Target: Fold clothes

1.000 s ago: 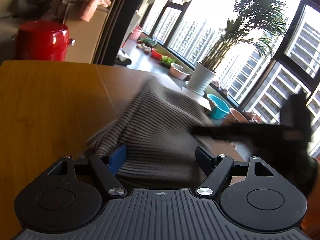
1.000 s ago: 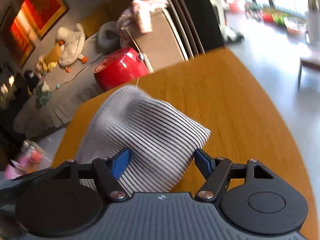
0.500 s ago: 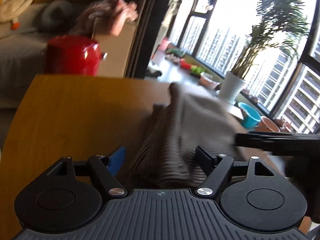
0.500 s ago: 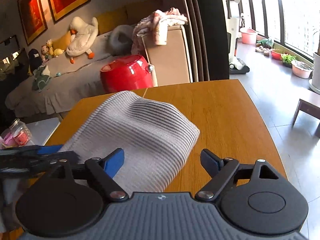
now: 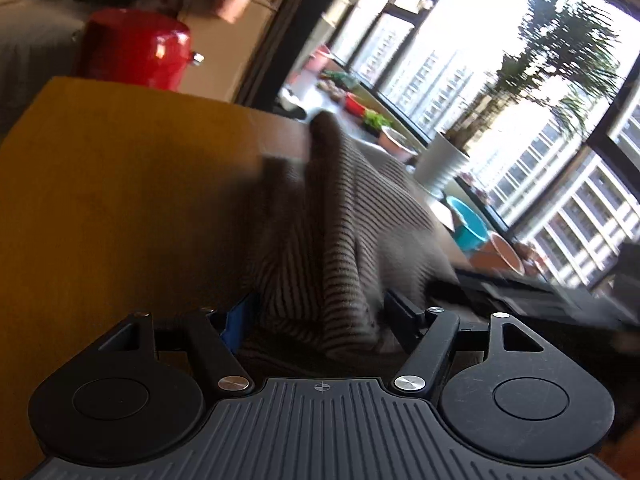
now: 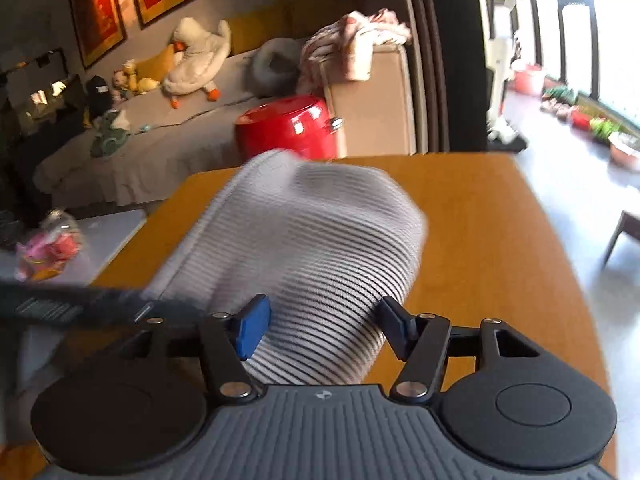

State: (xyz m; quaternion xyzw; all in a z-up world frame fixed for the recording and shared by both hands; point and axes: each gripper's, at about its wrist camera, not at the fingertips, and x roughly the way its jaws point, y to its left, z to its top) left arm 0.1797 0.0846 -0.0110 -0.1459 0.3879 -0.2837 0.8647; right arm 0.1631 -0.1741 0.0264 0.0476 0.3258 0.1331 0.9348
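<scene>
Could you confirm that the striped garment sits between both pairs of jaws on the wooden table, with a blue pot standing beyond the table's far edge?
Only the colour is wrong: the pot beyond the far edge is red, as the right wrist view shows plainly. The rest holds: the striped garment lies between the jaws of the right gripper and of the left gripper, over the wooden table.
</scene>
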